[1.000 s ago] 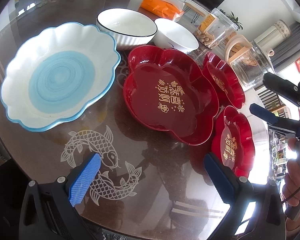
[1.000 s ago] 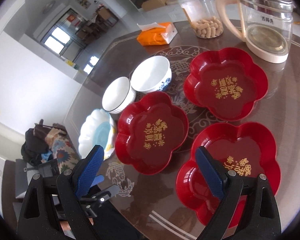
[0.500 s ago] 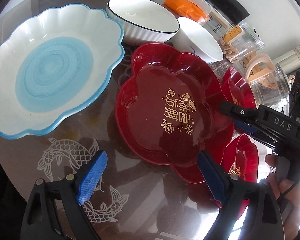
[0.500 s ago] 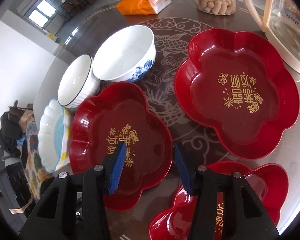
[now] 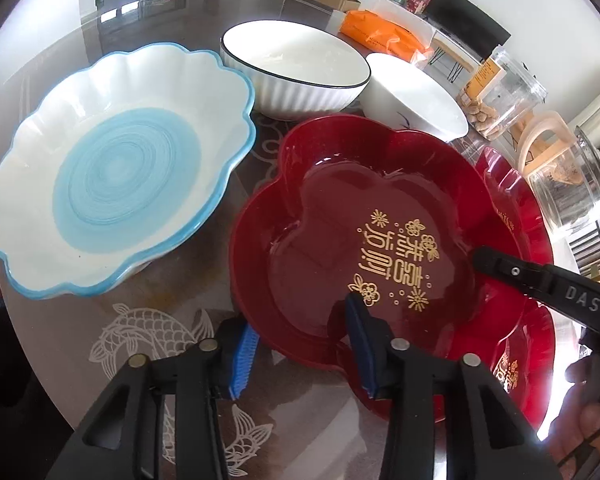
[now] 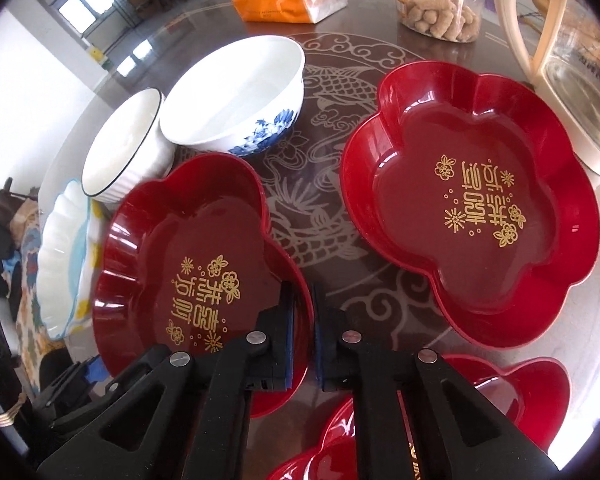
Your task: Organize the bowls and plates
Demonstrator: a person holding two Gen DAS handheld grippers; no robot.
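- The left gripper [image 5: 300, 350] has just been closing; its blue-padded fingers [image 5: 242, 354] stand partly apart, astride the near rim of a red plum-shaped plate [image 5: 328, 240], one finger outside the rim and one inside over the plate floor. Whether the pads press the wall I cannot tell.
- The right gripper [image 6: 303, 340] has just closed: its fingers [image 6: 286, 320] are nearly together and pinch the right-hand rim of the same red plate [image 6: 188, 240], one finger inside the wall, the other outside.
- In the left wrist view the right gripper's black arm reaches in over the plate's right edge, to the right of the left fingers.
- Ahead and left of the left fingers sits a white scalloped dish [image 5: 112, 172] with a blue centre.
- Beyond the held plate stand a ribbed white bowl [image 5: 296, 68] with a dark rim and a white bowl [image 6: 236, 96] with blue flowers, just beside each other.
- To the right of the right fingers a second red plate [image 6: 468, 208] lies on the tabletop [image 6: 324, 200]; a third red plate [image 6: 500, 392] lies near and right, under the gripper.
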